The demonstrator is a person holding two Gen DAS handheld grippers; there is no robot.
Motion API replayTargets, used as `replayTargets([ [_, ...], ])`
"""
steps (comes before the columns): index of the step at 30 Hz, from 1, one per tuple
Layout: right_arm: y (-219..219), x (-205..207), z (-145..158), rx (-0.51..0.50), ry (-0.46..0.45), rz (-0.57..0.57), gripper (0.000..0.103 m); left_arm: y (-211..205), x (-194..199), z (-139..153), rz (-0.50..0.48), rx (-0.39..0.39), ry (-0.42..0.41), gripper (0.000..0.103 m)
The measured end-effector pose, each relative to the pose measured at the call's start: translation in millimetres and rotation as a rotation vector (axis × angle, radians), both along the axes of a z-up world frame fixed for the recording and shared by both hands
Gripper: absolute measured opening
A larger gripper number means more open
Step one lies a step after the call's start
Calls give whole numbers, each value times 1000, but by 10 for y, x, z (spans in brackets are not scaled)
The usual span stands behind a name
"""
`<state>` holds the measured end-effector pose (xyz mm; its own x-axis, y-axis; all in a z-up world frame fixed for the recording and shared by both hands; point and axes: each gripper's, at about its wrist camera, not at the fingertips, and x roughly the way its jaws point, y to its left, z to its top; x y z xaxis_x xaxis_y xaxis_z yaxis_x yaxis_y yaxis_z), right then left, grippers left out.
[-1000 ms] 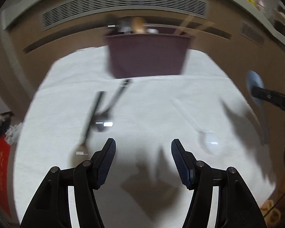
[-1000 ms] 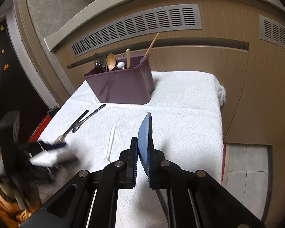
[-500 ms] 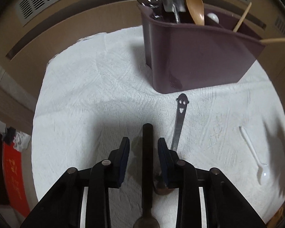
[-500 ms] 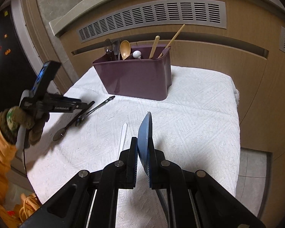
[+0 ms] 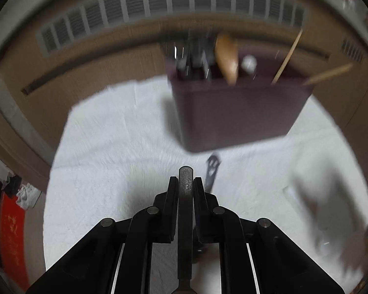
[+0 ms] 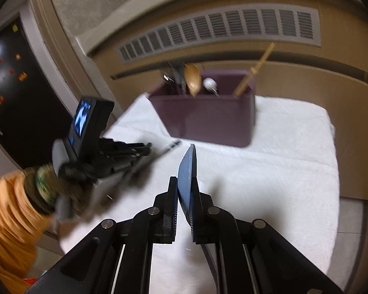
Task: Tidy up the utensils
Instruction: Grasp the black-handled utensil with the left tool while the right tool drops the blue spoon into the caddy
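Now carrying: both claws loaded, bin ahead

White textured cloth covers the surface. Plum plastic bin at its far end already holds wooden and metal utensils. Left claw, jaws just closed, grips a dark matte utensil handle. Right claw clamps a thin blue spoon. Next, judged: lift over rim, release.
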<state>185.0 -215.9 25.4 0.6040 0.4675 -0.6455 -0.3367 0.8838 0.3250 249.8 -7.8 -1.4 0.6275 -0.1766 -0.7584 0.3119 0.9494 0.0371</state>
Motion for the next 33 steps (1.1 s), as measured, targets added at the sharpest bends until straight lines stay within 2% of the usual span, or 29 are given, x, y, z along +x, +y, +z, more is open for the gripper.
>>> replayTargets([
  [4, 47, -135, 332, 14, -95, 4, 8, 53, -354, 612, 3, -66, -209, 12],
  [8, 88, -201, 736, 30, -202, -2, 8, 109, -480, 1163, -8, -144, -335, 12],
  [12, 90, -165, 1160, 68, -321, -10, 8, 130, -577, 1744, -8, -262, -476, 12],
  [16, 93, -54, 1660, 126, -534, -26, 8, 89, -556, 2116, -2, -345, -632, 12],
  [19, 108, 132, 1823, 155, -601, -37, 8, 53, -335, 2186, -10, -394, -680, 12],
  [23, 110, 491, 1754, 156, -608, -76, 8, -62, 62, 2103, -7, -389, -690, 12],
  [30, 17, 1103, 1257, 121, -536, -132, 7, -198, 904, 1606, 3, -410, -565, 12],
  [33, -42, 1255, 1115, 108, -482, -125, 6, -218, 1071, 1389, 3, -415, -515, 12],
])
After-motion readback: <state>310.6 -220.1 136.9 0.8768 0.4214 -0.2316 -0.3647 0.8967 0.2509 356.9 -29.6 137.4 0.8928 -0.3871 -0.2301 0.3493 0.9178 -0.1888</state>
